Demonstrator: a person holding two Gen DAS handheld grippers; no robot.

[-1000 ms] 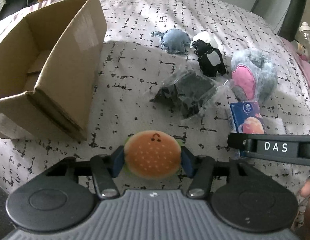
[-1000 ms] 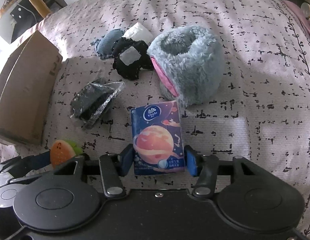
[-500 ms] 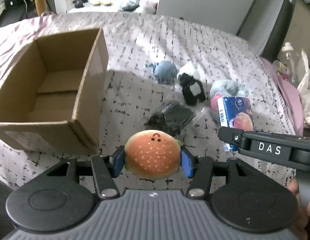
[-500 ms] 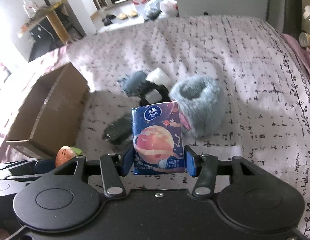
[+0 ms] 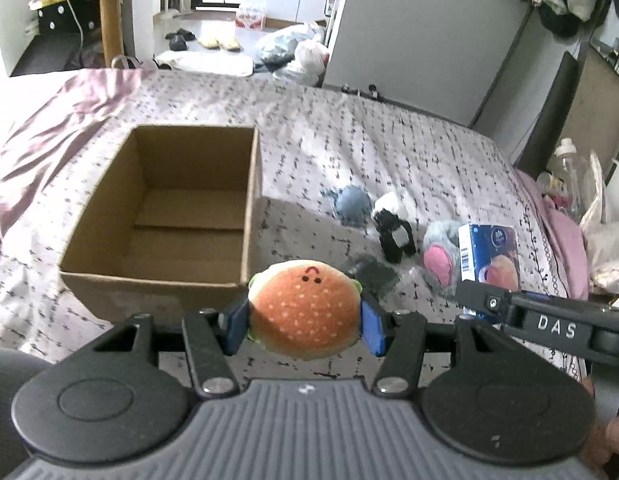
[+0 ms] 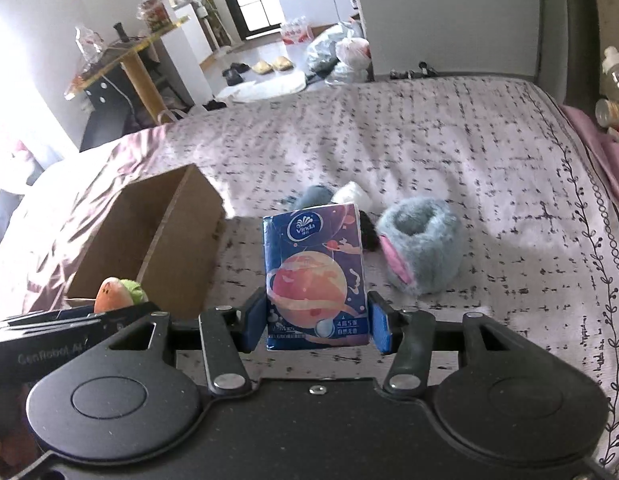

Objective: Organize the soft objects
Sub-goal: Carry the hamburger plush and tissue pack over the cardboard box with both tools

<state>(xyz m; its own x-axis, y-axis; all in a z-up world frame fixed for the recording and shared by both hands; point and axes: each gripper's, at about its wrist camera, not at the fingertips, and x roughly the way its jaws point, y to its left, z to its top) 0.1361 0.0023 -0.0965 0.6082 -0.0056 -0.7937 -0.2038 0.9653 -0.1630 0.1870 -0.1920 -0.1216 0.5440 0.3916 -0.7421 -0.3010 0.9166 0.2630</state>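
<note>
Left wrist view
- Left tongs: I see my 2 blue pads pressed against the sides of the burger plush, which hangs above the bed.
- Cardboard box: open-topped, on the bed, ahead and to the left of the burger plush.
- Loose items: a blue plush, a black-and-white plush, a dark bagged item and a grey furry plush with a pink patch lie on the bed right of the box.
- Right tongs: they reach in from the right, gripping the tissue pack.

Right wrist view
- Right tongs: I have them closed on the tissue pack, upright and clear of the bed.
- Grey furry plush: on the bed just right of the pack.
- Cardboard box: to the left, its side facing me.
- Burger plush: at lower left, near the box, held in the left tongs.
</note>
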